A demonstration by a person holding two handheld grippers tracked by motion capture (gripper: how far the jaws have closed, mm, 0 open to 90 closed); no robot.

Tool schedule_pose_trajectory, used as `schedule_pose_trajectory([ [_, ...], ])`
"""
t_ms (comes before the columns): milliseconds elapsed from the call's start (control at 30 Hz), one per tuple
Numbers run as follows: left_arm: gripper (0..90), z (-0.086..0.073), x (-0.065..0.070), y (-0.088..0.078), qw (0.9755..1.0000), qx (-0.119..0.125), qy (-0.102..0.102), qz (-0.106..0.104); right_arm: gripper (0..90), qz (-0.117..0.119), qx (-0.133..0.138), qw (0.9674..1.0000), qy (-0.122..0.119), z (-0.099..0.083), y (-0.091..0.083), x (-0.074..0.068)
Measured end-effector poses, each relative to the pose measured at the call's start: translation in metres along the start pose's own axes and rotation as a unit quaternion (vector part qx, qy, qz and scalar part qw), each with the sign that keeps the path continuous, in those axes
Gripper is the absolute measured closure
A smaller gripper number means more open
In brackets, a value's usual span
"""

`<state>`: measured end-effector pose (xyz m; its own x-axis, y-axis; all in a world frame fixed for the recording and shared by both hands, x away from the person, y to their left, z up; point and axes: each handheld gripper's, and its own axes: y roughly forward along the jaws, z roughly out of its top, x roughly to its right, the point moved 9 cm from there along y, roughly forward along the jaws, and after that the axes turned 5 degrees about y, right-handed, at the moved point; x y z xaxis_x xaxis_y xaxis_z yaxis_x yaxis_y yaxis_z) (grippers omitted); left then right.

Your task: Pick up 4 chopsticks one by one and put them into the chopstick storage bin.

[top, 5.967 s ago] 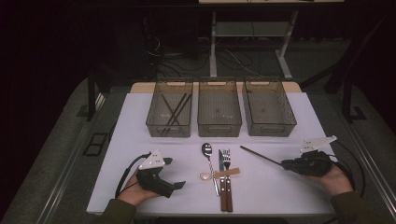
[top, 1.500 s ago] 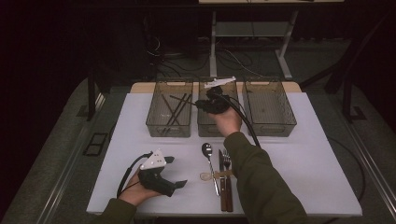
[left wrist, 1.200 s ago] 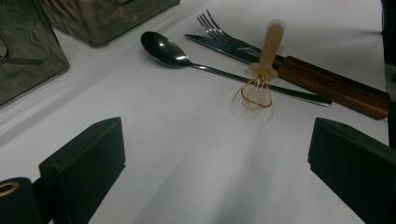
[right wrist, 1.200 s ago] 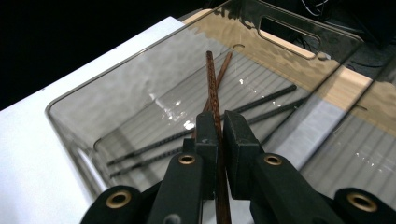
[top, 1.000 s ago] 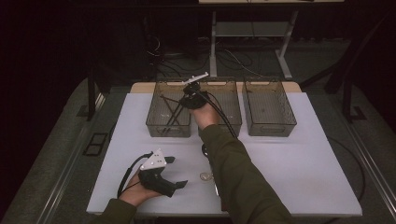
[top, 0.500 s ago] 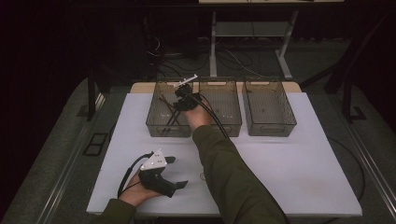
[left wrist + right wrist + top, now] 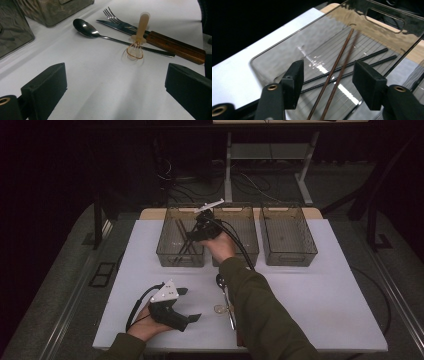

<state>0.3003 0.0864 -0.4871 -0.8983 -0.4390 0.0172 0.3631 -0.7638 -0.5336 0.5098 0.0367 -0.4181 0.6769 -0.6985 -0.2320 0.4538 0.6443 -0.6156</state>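
My right gripper (image 7: 199, 226) hangs over the left clear bin (image 7: 172, 251), reached across the table. Its jaws have just been opening and stand open (image 7: 328, 75), with nothing pressed between the pads. Below them in the bin lies a brown chopstick (image 7: 342, 53), with a blurred brown streak beside it, across two black chopsticks (image 7: 372, 57). My left gripper (image 7: 191, 304) rests open on the white table at the front left. In the left gripper view (image 7: 115, 92) it faces a spoon (image 7: 85, 27), a fork (image 7: 111, 15), a wooden-handled knife (image 7: 175, 46) and a small whisk (image 7: 138, 35).
A middle bin (image 7: 247, 227) and a right bin (image 7: 287, 237) stand in a row with the left one at the back of the table (image 7: 330, 290). The right forearm's sleeve (image 7: 260, 315) crosses the table's middle over the cutlery.
The right gripper carried a chopstick from the table's right side to the left bin; it no longer holds it. The left gripper has stayed put.
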Motion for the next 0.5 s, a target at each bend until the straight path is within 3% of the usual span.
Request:
schedule_pose_trajectory([
  [233, 2.7, 0.000, -0.001, 0.000, 1.0000, 0.000, -0.001, 0.001, 34.4, 0.025, 0.015, 0.9996, -0.005, -0.010, -0.025, -0.001],
  [500, 2.4, 0.000, -0.001, 0.000, 0.9999, 0.004, -0.009, 0.003, 32.4, 0.035, 0.024, 0.9990, -0.014, -0.026, -0.052, 0.002],
])
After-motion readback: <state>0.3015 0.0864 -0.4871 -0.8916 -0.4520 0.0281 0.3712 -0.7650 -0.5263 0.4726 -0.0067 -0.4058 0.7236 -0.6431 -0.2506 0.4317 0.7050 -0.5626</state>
